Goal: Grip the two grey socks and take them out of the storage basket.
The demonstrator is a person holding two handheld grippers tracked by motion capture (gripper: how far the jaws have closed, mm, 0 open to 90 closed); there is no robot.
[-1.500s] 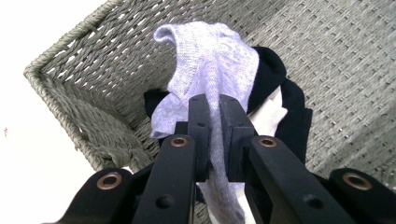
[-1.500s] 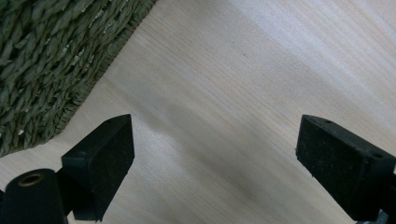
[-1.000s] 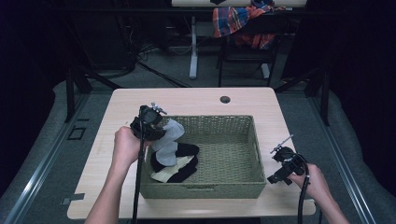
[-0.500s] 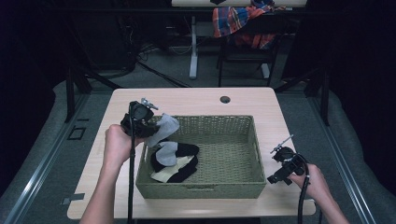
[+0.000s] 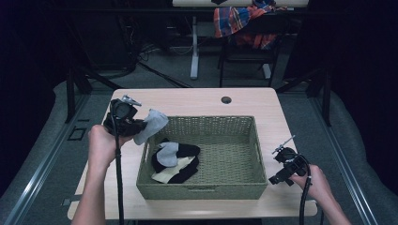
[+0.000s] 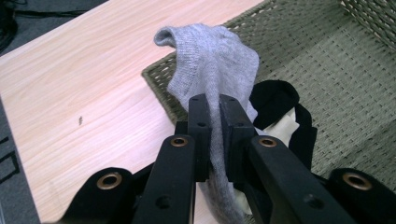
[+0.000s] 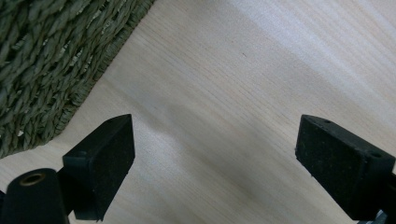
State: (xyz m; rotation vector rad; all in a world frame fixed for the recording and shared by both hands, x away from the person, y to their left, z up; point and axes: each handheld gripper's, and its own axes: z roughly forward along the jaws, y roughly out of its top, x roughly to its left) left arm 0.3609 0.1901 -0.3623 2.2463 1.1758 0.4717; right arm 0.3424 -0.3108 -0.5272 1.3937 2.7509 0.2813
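Left gripper [image 5: 133, 125] holds a grey sock [image 5: 150, 125], apparently above the basket's [image 5: 253, 145] left rim.

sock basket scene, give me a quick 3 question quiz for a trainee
1. True or false: the left gripper is shut on the grey sock.
2. Where is the right gripper? A) inside the basket B) open above bare table beside the basket C) gripping the basket rim
3. Fill in: the socks left in the wicker basket lie at its ____ end, seen from the high view.

Key: 1 true; 2 B; 3 left
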